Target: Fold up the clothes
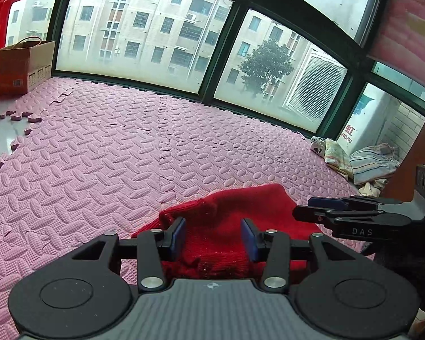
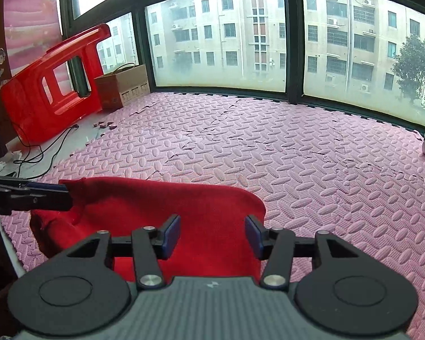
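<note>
A red knitted garment (image 1: pixel 229 212) lies bunched on the pink foam mat, right in front of both grippers; it also shows in the right wrist view (image 2: pixel 161 206). My left gripper (image 1: pixel 213 239) is open, its blue pads either side of the cloth, holding nothing. My right gripper (image 2: pixel 212 239) is open over the garment's near right part. In the left wrist view the right gripper (image 1: pixel 320 209) comes in from the right above the garment. In the right wrist view the left gripper (image 2: pixel 51 194) comes in from the left at the garment's upper left corner.
The pink foam mat (image 2: pixel 297 153) reaches to the big windows. A pile of striped and pale clothes (image 1: pixel 362 161) lies at the far right. A red plastic stool (image 2: pixel 51 85), a cardboard box (image 2: pixel 124 85) and black cables (image 2: pixel 42 150) stand at the far left.
</note>
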The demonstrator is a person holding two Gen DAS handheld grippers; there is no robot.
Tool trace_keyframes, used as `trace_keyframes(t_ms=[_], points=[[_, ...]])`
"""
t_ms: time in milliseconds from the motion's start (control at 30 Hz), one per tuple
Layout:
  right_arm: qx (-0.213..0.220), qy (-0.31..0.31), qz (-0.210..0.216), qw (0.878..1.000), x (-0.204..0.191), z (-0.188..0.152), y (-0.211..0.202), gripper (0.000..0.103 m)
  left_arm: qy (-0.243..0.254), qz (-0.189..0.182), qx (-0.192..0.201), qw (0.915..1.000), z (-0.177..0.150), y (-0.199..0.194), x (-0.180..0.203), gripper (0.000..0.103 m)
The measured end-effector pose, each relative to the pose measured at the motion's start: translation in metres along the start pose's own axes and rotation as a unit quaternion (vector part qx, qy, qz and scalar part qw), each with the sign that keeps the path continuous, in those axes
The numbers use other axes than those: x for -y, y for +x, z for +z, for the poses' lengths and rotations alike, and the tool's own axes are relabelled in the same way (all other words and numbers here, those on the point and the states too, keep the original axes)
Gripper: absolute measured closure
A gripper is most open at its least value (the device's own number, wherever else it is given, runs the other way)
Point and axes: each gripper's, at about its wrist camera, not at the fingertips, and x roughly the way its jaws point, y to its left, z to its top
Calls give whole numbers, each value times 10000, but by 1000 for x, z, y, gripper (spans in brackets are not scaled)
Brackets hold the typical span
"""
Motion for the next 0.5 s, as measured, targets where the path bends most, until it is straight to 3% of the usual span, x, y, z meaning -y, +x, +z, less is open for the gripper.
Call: trace_keyframes(t_ms=[67,200,300,500], points=[[-139,35,-39,9999,5,3,17,44,-33,134,63,9999,0,-2,0,50],[-400,225,-21,9989,13,-2,42,35,-189,493,216,9984,-1,-8,-2,20],[-382,434,48,9983,18,-2,40,29,-424,501,121,9978,-4,-6,-8,12],[-467,909,292,9943,40,-4,34,28,-938,342,-196,9948,-9,1,-21,12]])
